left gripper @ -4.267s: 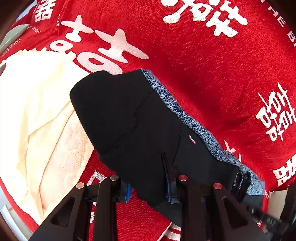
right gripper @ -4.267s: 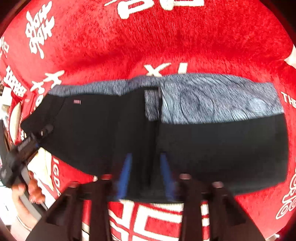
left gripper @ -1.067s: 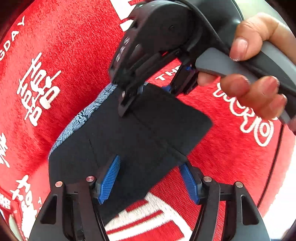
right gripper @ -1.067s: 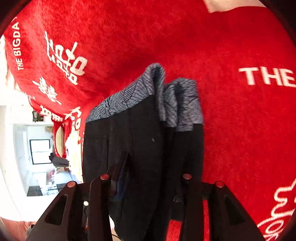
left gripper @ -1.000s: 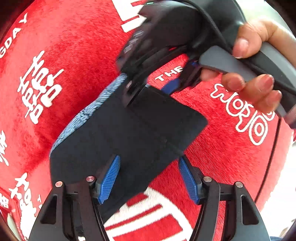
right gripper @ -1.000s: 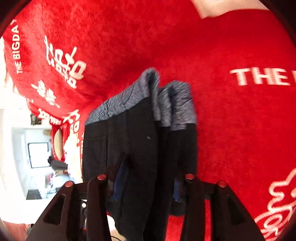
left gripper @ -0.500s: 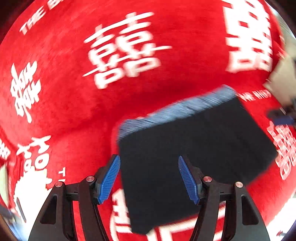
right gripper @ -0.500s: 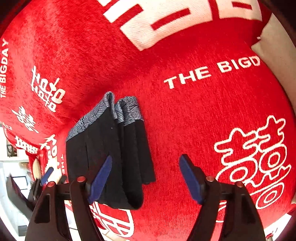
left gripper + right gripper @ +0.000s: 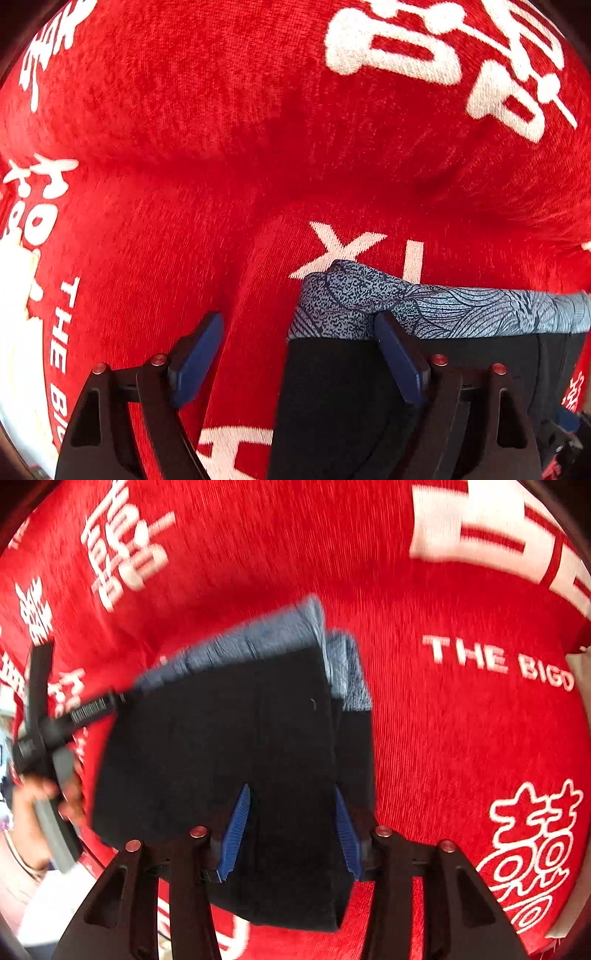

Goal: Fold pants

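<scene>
Pants (image 9: 229, 738) lie folded into a thick black bundle on the red cloth (image 9: 221, 166) with white lettering, grey patterned waistband (image 9: 461, 310) along the far edge.

Your left claw (image 9: 299, 354) points down at the bundle's left end. Its jaws have just been opening and stand wide apart: the left blue pad (image 9: 195, 358) is over bare red cloth, the right pad is over the waistband corner, so the bundle's edge sits between them. Neither pad presses on the fabric as far as you can see.

Your right claw (image 9: 291, 827) hangs over the near part of the bundle, and its jaws have just been closing. Both blue pads sit over black fabric with a strip of it between them; the view is blurred, and no pinch or lifted fabric shows, so read it as apart, not clamped.

In the right wrist view your left hand (image 9: 44, 794) holds the other gripper's handle at the bundle's left side. A pale cream cloth (image 9: 14, 288) shows at the left edge of the left wrist view.
</scene>
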The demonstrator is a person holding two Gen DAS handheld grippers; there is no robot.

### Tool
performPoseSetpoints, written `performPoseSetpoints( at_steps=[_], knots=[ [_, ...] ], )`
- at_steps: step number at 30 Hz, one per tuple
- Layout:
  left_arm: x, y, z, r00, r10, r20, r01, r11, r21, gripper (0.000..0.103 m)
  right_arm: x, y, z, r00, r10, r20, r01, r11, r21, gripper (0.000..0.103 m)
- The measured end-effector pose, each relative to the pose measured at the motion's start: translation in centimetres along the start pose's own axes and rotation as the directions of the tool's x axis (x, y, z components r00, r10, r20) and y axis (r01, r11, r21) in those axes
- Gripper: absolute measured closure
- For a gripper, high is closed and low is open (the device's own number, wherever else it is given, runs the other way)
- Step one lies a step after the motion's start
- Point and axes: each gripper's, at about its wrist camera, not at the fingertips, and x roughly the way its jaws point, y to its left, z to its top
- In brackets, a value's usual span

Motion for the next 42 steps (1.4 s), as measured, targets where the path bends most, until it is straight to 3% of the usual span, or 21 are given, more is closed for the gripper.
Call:
performPoseSetpoints(
  at_steps=[3,10,14,23,26,34,42],
  knots=[
    [-0.5,0.3,0.0,1.0,-0.006,0.0,0.006,1.0,0.001,0.017,-0.1,-0.8,-0.2,0.999,0.032,0.024,-0.032,0.999,0.028,0.049],
    [-4.0,0.3,-1.5,1.0,0.008,-0.001,-0.008,0.999,0.048,0.018,0.8,1.2,-0.1,1.0,0.007,-0.008,-0.007,0.997,-0.072,0.021],
    [-5.0,-0.2,-2.7,1.0,0.015,-0.024,-0.013,0.997,0.076,0.018,1.5,2.7,0.2,0.999,-0.051,-0.013,0.05,0.993,-0.104,0.018],
    [-6.4,-0.1,-4.4,0.999,0.012,-0.041,-0.008,0.995,0.098,0.018,2.5,4.2,0.4,0.997,-0.063,-0.041,0.058,0.99,-0.132,0.005],
    [-6.8,0.3,-4.7,0.999,0.008,-0.048,-0.003,0.994,0.111,0.018,3.1,5.7,0.5,0.993,-0.108,-0.049,0.099,0.983,-0.152,0.004],
    [-7.5,1.9,-5.9,0.992,-0.074,-0.101,0.087,0.988,0.131,0.018,0.4,4.6,-1.8,0.995,-0.086,-0.054,0.087,0.996,0.001,0.003],
    [-7.9,2.7,-7.6,0.979,-0.137,-0.15,0.159,0.977,0.142,0.018,-1.6,3.5,-5.7,0.995,-0.096,-0.035,0.101,0.977,0.188,0.003]
  ],
)
